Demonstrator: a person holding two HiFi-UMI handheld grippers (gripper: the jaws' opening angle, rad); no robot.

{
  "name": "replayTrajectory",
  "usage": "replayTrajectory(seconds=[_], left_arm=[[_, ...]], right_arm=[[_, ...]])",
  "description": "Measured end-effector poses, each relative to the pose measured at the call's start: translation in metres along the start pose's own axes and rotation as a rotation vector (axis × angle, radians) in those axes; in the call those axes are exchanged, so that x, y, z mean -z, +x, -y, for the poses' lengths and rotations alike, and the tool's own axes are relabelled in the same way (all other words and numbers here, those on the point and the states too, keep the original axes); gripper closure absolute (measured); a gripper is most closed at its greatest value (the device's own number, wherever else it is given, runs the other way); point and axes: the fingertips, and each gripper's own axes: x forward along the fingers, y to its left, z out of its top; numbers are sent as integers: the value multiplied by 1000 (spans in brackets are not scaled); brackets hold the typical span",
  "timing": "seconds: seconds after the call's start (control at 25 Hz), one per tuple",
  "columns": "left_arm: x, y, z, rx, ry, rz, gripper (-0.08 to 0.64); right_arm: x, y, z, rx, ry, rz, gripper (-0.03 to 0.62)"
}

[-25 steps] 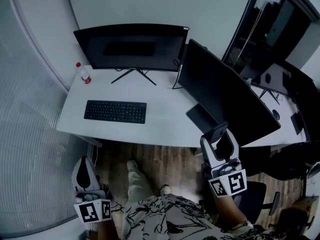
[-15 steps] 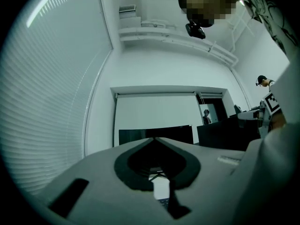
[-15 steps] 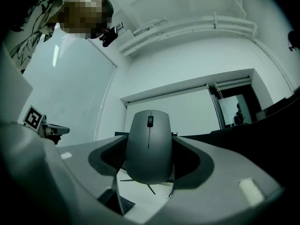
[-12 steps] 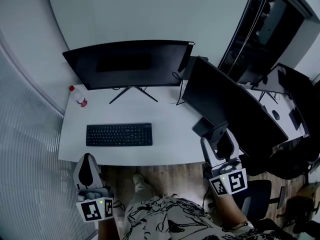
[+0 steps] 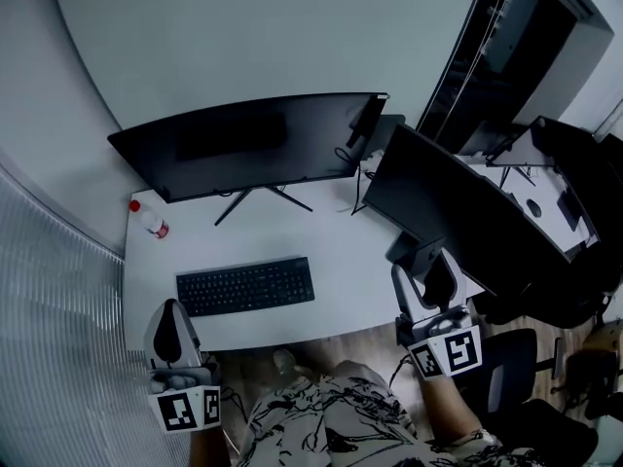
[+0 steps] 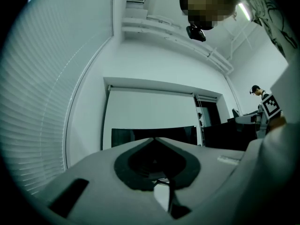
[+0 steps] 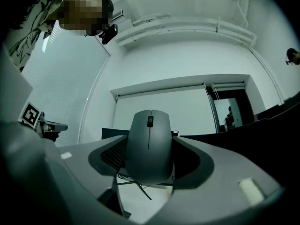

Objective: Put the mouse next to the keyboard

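A grey mouse (image 7: pixel 149 146) is clamped upright between the jaws of my right gripper (image 7: pixel 150 172), scroll wheel facing the camera. In the head view my right gripper (image 5: pixel 429 278) hangs just off the front right edge of the white desk (image 5: pixel 341 251), the mouse (image 5: pixel 439 280) dark between its jaws. A black keyboard (image 5: pixel 245 286) lies on the desk's front left part. My left gripper (image 5: pixel 171 321) is below the desk's front left corner, off the desk. Its jaws are shut with nothing in them, as the left gripper view (image 6: pixel 156 144) also shows.
A wide curved monitor (image 5: pixel 243 144) stands behind the keyboard, and a second dark monitor (image 5: pixel 458 212) is angled on the right. A bottle with a red cap (image 5: pixel 148 219) stands at the desk's left edge. A chair (image 5: pixel 511 377) and another desk (image 5: pixel 545 193) are to the right.
The desk has slid down and closer in the head view, so the keyboard now lies nearer both grippers. The grippers keep their places in the frame, and the mouse stays held.
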Motion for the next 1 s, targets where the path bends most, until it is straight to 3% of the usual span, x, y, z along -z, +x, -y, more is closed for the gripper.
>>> replayTrajectory(seconds=[0.2, 0.44, 0.72, 1.0], left_arm=[[15, 23, -7, 19, -18, -30, 560], [26, 43, -2, -22, -67, -45, 560], [37, 59, 8, -6, -49, -79, 560], [55, 65, 10, 1, -39, -126, 560]], right_arm=[[28, 14, 8, 19, -23, -83, 291], [59, 32, 26, 5, -42, -154, 291], [99, 52, 30, -28, -55, -228, 291], [167, 61, 21, -54, -32, -367, 291]])
